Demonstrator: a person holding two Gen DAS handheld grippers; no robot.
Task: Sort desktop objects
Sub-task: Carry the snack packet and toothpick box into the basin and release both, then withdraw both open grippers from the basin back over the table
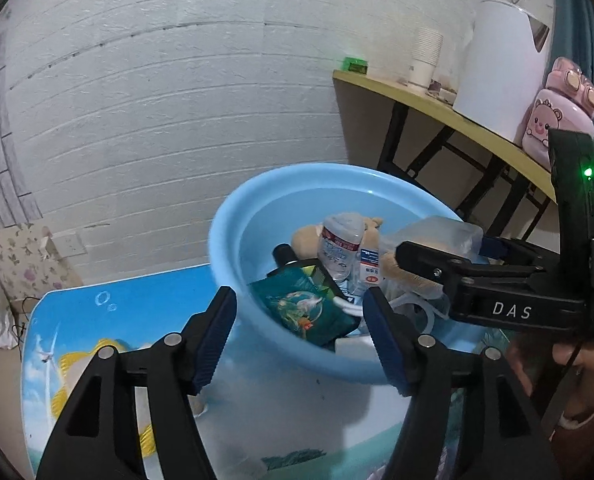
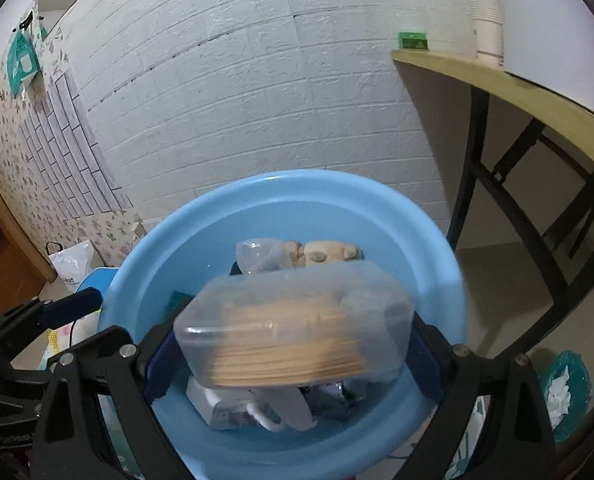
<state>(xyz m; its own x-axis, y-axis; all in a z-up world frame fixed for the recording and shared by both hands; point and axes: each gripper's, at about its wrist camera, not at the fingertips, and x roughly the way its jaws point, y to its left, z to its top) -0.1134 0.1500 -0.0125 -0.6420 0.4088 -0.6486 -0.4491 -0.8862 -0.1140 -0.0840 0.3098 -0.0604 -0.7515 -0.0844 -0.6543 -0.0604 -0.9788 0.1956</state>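
Currently right claw (image 2: 285, 356) clamped on clear box (image 2: 293, 324) above blue basin (image 2: 437, 264) — left claw (image 1: 299, 344) released, holding 0. Risk: box lands on piled clutter below — tips out.

Paper cups (image 1: 426, 58) and pink bottle (image 1: 559, 114) on side table (image 1: 397, 89).

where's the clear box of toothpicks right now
In the right wrist view the clear box sits between the right gripper pads, held above the blue basin, over the plush toy and bottle inside.
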